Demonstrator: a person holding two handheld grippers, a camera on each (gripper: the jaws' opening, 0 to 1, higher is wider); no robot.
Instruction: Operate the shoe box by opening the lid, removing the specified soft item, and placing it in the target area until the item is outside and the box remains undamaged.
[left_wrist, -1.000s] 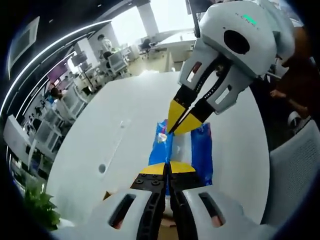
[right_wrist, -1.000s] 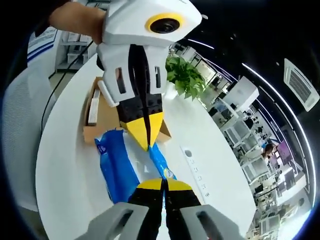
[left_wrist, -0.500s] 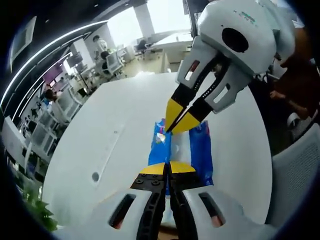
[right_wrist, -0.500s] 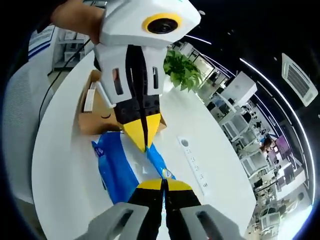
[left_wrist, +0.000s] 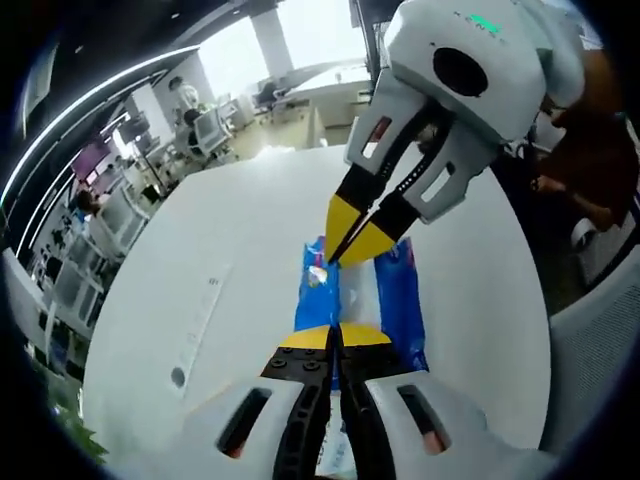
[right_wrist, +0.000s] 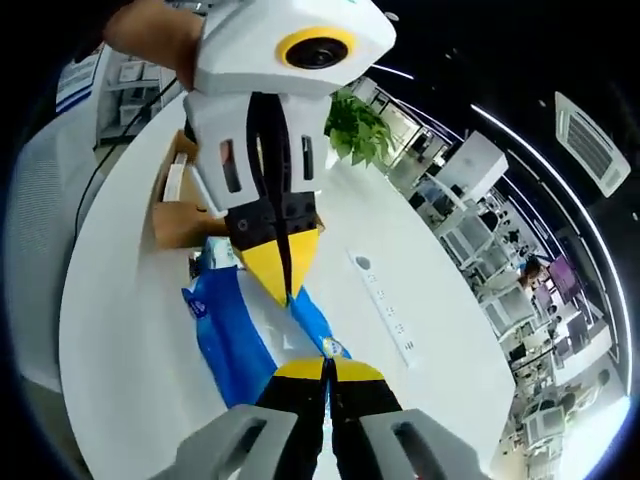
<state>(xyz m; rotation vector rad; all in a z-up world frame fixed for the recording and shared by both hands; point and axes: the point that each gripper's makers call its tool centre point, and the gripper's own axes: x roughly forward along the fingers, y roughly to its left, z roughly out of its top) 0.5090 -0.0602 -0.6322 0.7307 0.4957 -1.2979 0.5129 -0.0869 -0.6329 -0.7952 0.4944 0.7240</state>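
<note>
Round white table (left_wrist: 230, 230) with broad bare surface on either side of the soft blue-and-white plastic pack (left_wrist: 400, 300), which lies lengthwise between my two grippers, well inside the table's curved edges. In the left gripper view, my left gripper (left_wrist: 338, 338) rises from the bottom with its yellow-tipped jaws pressed together over the near end of the pack; whether they pinch the film or merely sit above it I cannot tell. My right gripper (left_wrist: 345, 250) comes in from the upper right, its yellow tips closed to a point at the far end of the pack, touching or just above it. In the right gripper view, my right gripper (right_wrist: 328, 368) has its jaws drawn together at the pack's (right_wrist: 225, 330) near end, and my left gripper (right_wrist: 285, 290) hangs tips-down, jaws together, over the pack's middle. The brown cardboard shoe box (right_wrist: 185, 205) stands behind the left gripper, near the table edge, with the pack lying outside it, one end near the box. A white power strip (right_wrist: 388, 320) lies beside the pack, apart from it. A green potted plant (right_wrist: 355, 130) stands beyond the box.
</note>
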